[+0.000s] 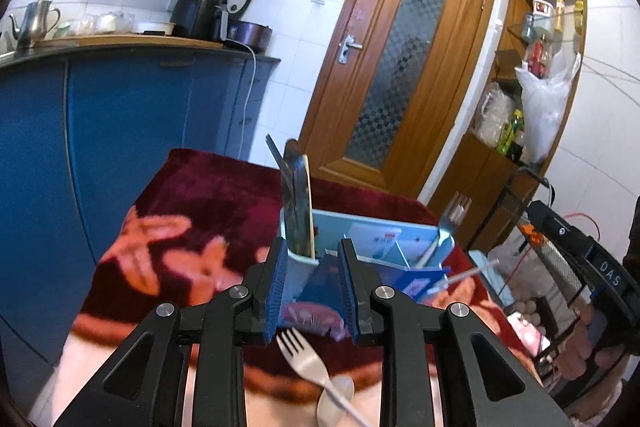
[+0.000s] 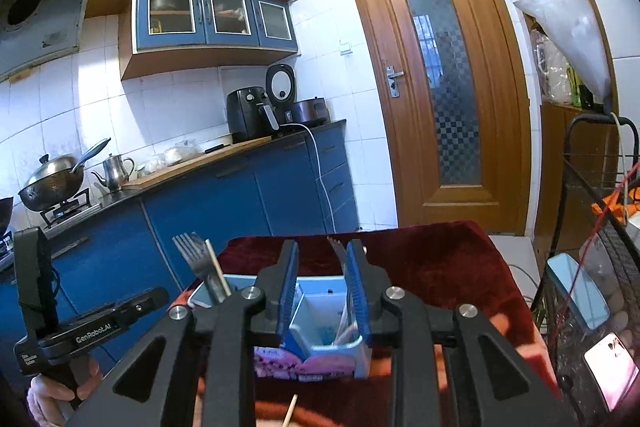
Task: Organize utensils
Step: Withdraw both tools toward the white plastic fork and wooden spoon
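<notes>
A light blue compartment organizer (image 1: 360, 218) (image 2: 344, 351) stands on a dark red flowered cloth (image 1: 200, 211). A knife, a spoon and a chopstick (image 1: 297, 203) stand upright in one end compartment. A fork (image 1: 452, 217) leans in the other end. My left gripper (image 1: 314, 243) is open just in front of the organizer, nothing between its blue pads. Beneath it on the cloth lie a loose fork (image 1: 304, 351) and a spoon (image 1: 336, 399). My right gripper (image 2: 323, 245) is open over the organizer, also holding nothing. A loose chopstick (image 2: 290, 409) lies near the front edge.
Blue cabinets (image 1: 120, 147) and a counter with appliances run along the left. A wooden door (image 1: 400, 67) stands behind the table. A black wire rack (image 2: 592, 227) and a lit phone (image 2: 610, 367) sit at the right. A hand (image 2: 52, 393) holds the left gripper.
</notes>
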Demonstrator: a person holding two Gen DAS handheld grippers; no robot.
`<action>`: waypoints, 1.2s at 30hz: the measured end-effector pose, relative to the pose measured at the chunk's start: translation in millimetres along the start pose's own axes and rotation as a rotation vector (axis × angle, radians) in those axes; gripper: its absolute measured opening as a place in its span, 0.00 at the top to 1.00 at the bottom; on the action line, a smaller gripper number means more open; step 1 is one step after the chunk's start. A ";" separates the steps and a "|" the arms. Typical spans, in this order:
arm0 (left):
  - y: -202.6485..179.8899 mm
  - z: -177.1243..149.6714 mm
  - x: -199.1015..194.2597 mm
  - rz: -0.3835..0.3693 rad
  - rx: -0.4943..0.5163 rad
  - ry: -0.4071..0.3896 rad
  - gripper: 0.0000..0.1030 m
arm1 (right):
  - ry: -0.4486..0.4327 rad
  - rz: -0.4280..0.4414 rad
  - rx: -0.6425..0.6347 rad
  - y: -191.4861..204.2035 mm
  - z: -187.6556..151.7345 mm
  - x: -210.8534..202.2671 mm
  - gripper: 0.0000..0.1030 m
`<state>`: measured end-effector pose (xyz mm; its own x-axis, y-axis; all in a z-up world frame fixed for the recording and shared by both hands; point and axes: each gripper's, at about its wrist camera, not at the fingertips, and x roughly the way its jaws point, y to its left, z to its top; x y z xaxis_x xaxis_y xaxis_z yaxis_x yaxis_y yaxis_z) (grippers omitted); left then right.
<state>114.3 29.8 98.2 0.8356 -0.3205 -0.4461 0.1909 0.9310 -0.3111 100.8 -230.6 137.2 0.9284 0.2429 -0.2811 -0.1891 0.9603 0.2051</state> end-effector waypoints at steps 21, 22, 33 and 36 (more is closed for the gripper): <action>3.4 -44.2 24.4 0.060 -0.011 0.256 0.58 | 0.180 -0.004 0.047 0.6 -60.1 -17.6 0.70; 4.7 -46.7 28.3 0.057 -0.017 0.272 0.58 | 0.195 -0.005 0.058 -2.1 -64.5 -15.7 0.70; 6.0 -66.5 64.1 0.067 -0.020 0.391 0.58 | 0.248 -0.022 0.118 -21.9 -84.8 -11.1 0.69; 3.7 -68.2 71.6 0.073 -0.008 0.403 0.58 | 0.259 -0.018 0.127 -25.2 -88.7 -9.0 0.69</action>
<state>139.7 -1.6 7.9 0.5775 -0.2977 -0.7601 0.1329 0.9530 -0.2723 68.8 -244.9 51.4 0.8155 0.2689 -0.5126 -0.1171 0.9439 0.3088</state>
